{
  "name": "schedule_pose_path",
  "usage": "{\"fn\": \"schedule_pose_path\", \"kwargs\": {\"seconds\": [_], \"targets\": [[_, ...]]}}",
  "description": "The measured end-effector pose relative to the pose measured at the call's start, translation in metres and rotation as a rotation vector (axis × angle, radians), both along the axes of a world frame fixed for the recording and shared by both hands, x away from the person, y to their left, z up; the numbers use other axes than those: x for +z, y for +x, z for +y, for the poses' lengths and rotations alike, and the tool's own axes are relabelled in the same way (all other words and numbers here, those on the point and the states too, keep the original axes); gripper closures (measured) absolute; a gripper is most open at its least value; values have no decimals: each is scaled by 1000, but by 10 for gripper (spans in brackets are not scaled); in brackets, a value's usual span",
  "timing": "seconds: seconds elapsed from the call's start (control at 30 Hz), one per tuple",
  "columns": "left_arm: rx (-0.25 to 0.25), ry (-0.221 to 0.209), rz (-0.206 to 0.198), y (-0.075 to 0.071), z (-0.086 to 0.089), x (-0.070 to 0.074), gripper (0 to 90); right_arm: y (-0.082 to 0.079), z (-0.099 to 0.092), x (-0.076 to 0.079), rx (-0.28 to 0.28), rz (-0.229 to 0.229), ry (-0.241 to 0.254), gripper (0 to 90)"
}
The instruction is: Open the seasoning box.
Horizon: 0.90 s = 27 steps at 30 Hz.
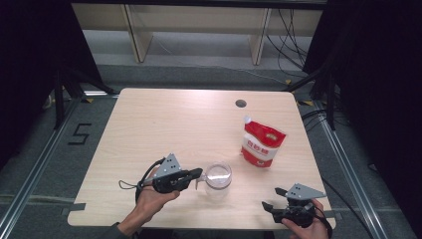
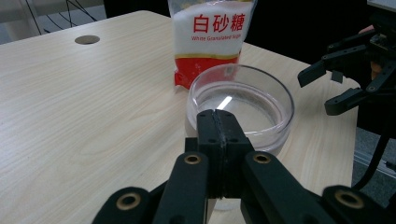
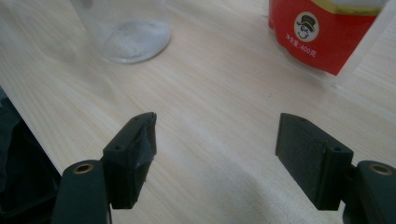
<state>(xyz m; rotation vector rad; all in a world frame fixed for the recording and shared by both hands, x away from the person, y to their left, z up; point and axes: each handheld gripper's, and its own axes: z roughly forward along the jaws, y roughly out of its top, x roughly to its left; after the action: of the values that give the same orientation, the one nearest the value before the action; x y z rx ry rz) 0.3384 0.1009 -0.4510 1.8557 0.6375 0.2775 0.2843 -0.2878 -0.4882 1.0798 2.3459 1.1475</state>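
The pale wood-grain worktop, with a round cable hole near its far edge, carries a clear glass jar toward the near side and a red-and-white sugar pouch standing further right.

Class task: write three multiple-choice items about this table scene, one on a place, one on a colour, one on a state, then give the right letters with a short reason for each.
1. Where does the sugar bag stand relative to the clear cup in the high view?
A. beyond it and to the right
B. in front of it, at the near edge
C. inside it

2. What colours is the sugar bag?
A. blue and yellow
B. red and white
C. all black

3. How do the jaws of the left gripper stand?
A. wide apart
B. closed together, with nothing visible between them
C. clamped on the bag

Answers:
1 A, the bag sits farther up the table and rightward of the cup.
2 B, red panels and white print show.
3 B, the left gripper view shows the two pads meeting just before the cup's rim.
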Motion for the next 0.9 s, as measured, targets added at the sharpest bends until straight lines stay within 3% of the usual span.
{"fn": "schedule_pose_path", "kwargs": {"seconds": [0.2, 0.37, 0.5, 0.53, 0.57, 0.6, 0.63, 0.67, 0.77, 0.83, 0.9], "targets": [[-9, 4, 0, -2, -2, 0, 891, 0, 2, 0, 6, 8, 8, 319], [-9, 0, 4, -3, -3, 0, 891, 0, 2, 1, 18, -28, -5, 351], [-12, -1, 2, -2, -2, -1, 891, 1, 3, 1, 32, -9, 20, 382], [-11, -3, 2, -3, -2, -1, 891, -2, 3, 3, 10, 9, 26, 390], [-10, -4, 0, -3, -2, -1, 891, -2, 4, 4, 9, 4, 36, 403], [-9, -3, -1, -3, -2, -1, 891, 0, 3, 4, 19, -29, 31, 422], [-10, -3, -1, -3, -2, -2, 891, -1, 3, 5, 14, -14, 43, 428], [-10, -4, 0, -3, -2, -2, 891, 0, 2, 7, 12, -38, 35, 435], [-11, -12, -1, -3, -2, -3, 891, 0, 1, 9, 12, -30, 68, 471], [-10, -9, -1, -3, -2, -3, 890, 2, 1, 11, 28, -64, 61, 510], [-12, -10, -3, -3, -2, -3, 890, 0, 5, 14, 23, -49, 86, 555]]}}
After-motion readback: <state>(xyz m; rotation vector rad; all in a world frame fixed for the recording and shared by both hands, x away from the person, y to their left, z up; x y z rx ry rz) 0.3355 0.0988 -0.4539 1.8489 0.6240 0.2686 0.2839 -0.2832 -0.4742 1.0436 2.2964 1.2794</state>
